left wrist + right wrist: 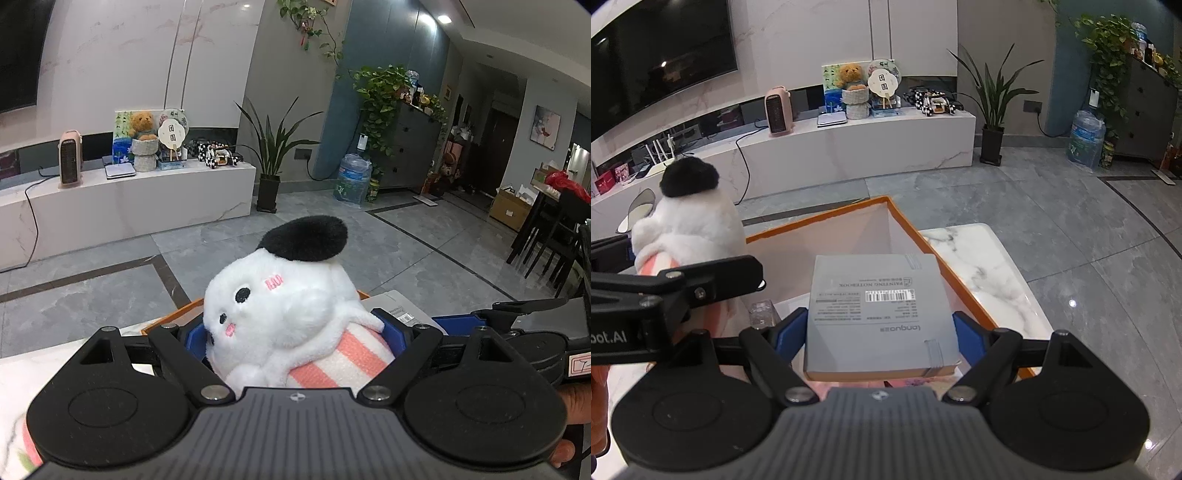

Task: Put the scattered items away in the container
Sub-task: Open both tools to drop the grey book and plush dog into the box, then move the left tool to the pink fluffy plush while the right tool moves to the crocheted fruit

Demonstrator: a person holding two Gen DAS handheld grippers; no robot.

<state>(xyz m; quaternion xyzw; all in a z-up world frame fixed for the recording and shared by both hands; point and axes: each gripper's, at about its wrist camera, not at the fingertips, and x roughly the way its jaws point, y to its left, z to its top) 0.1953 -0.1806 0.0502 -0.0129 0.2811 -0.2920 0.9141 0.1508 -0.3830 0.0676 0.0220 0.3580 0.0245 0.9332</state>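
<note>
The left gripper pinches a white plush toy between its blue pads — the toy's pink-and-white striped body sits in the jaws, and its head with a black tuft leans up and forward. In the right wrist view the right gripper clamps a grey notebook by its two side edges, held flat with the barcode label facing up and an elastic band across a near corner. The jaws stand wide, filled by the notebook's width.

Just beyond the notebook lies the container, an open box with an orange rim and pale inner walls; the notebook's far edge hangs over its opening. The plush toy in the left gripper shows at the left of this view, beside the box's left rim. The box rests on a white marble table — its bare top shows to the right of the box.

Farther off is a grey tiled floor, then a long white media bench carrying a pink heater, a teddy bear and a round fan. A potted plant and a water jug stand to the right, with a television on the wall at the left.
</note>
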